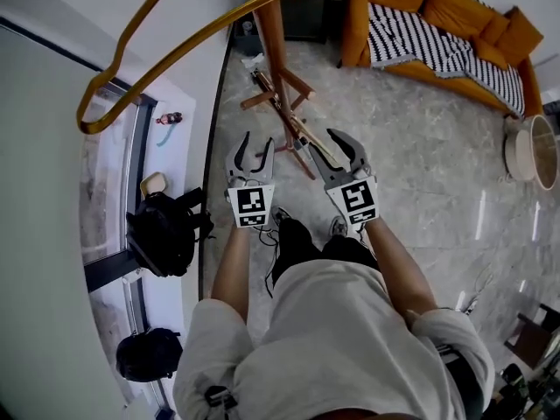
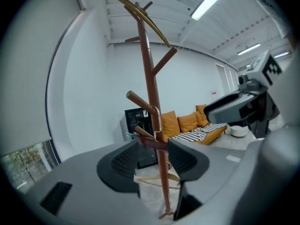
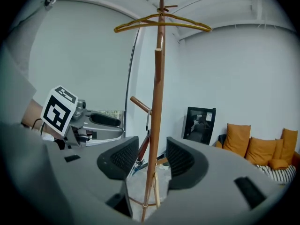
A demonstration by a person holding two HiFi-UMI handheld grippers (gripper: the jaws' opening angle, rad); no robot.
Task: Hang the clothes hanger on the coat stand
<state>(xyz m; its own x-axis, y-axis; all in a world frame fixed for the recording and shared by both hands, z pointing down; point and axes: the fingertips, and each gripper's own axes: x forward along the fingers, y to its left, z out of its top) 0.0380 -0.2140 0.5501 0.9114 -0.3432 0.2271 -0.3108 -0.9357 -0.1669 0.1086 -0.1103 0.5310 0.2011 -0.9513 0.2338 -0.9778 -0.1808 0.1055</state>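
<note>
Left hand-held gripper (image 1: 255,147): jaws apart, empty. Hanger (image 3: 161,20) already sits atop the stand (image 3: 157,102), ahead and well above both grippers, with its long axis roughly level. Right hand-held gripper (image 1: 322,143): jaws apart, empty. Neither looks nearer.

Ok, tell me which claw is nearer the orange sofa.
Right. The right claw is on the sofa's side of the coat stand. The left claw is on the stand's other side, farther from it.
</note>
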